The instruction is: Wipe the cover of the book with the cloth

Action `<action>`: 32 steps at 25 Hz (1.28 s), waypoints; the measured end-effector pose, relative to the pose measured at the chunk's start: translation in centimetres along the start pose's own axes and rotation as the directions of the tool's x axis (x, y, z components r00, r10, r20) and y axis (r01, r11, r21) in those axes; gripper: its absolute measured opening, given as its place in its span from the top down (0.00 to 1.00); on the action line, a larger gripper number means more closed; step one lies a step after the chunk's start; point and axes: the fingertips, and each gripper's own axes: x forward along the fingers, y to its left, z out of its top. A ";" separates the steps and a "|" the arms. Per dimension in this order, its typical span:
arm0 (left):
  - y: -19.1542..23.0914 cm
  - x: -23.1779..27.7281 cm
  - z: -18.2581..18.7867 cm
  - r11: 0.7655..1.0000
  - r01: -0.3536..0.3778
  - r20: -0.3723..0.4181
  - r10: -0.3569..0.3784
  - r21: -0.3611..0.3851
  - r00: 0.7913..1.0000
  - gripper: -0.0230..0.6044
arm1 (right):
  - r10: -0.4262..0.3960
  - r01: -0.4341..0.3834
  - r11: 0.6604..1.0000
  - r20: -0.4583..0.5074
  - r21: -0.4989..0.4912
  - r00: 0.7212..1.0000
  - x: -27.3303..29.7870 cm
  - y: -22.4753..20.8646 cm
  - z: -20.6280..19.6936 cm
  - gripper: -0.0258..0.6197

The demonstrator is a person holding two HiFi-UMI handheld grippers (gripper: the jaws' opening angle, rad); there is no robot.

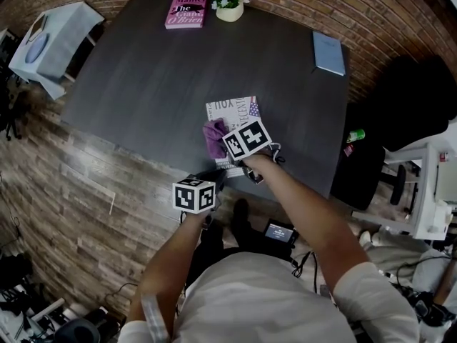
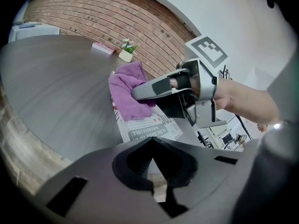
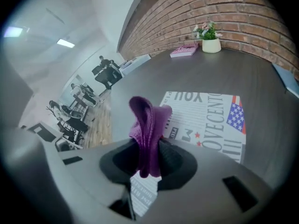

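Cloth (image 3: 147,125) clamped in right tongs (image 3: 145,164), hiding part of book (image 3: 210,118)

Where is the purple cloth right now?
In the head view, the purple cloth is pinched in the right gripper. It lies on the left part of the white book, near the front edge of the table.

Newsprint-cover book (image 1: 239,109) by counter's (image 1: 143,84) near edge; purple cloth (image 1: 213,138) on its left part, right gripper (image 1: 228,145) at cloth. Left gripper (image 1: 213,180) beyond near edge. Pink book (image 1: 186,10), flower pot (image 1: 229,7) at far edge.
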 end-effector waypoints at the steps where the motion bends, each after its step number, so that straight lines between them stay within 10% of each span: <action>1: 0.0 0.0 0.0 1.000 0.001 0.005 -0.001 -0.006 1.000 0.95 | -0.001 0.001 1.000 0.004 0.003 1.000 0.0 -0.2 -0.1 0.81; 32: 0.2 0.1 0.0 1.000 -0.028 0.025 0.028 -0.008 0.999 0.95 | -0.284 0.284 0.959 -0.019 -0.027 0.959 -8.7 -10.9 -4.8 0.81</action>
